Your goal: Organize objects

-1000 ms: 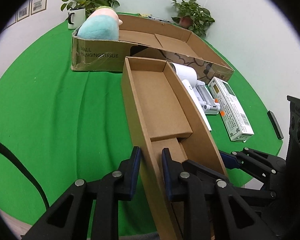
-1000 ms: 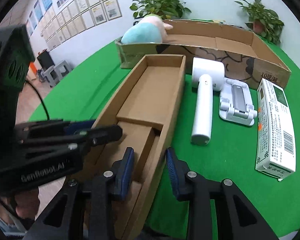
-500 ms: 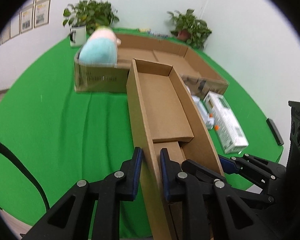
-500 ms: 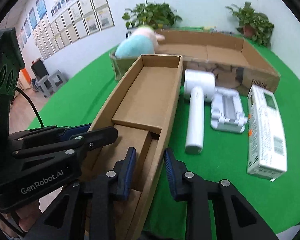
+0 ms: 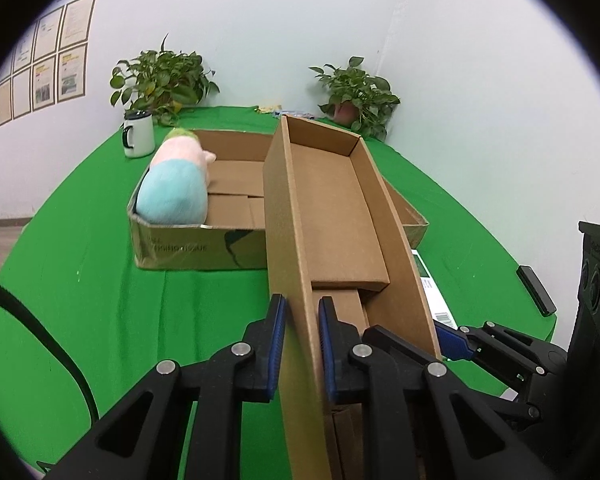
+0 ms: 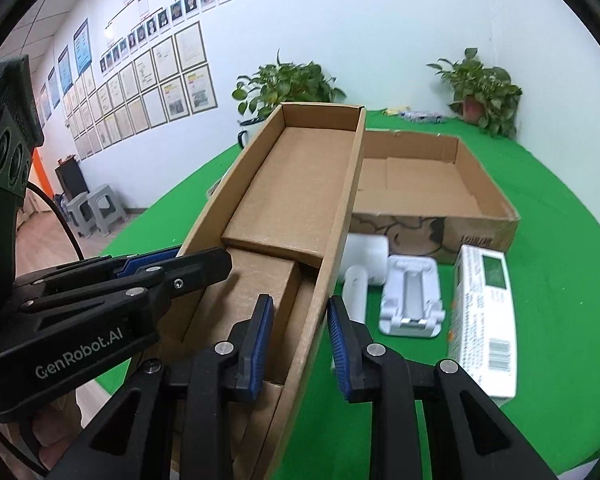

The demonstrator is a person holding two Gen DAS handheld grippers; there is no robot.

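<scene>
Setting, left wrist view: green-covered table against a white wall, two potted plants and a white mug at the far edge.
Large carton, left wrist view: the open cardboard carton lies across the table; a plush toy sits in its left end, the rest of its floor looks bare.
Narrow box, left wrist view: the long narrow cardboard box is raised off the cloth, its far end above the carton.
Left gripper: the left gripper straddles the box's left wall, one blue pad on each side, clamped on it as far as I can judge.
Setting, right wrist view: framed papers and portrait photos line the wall; stools stand on the floor beyond the table.
Loose items, right wrist view: a white handheld device, a white stand and a white printed carton lie on the cloth just right of the narrow box, outside any container.
Right gripper: the right gripper brackets the box's right wall; a small gap shows beside the outer pad, so I cannot tell whether it grips.
Progress: early by my reading; only the toy is stowed, three items remain out, and the narrow box is not yet set down.
Pose: both tools point forward side by side at the box's near end, each on one long wall.
</scene>
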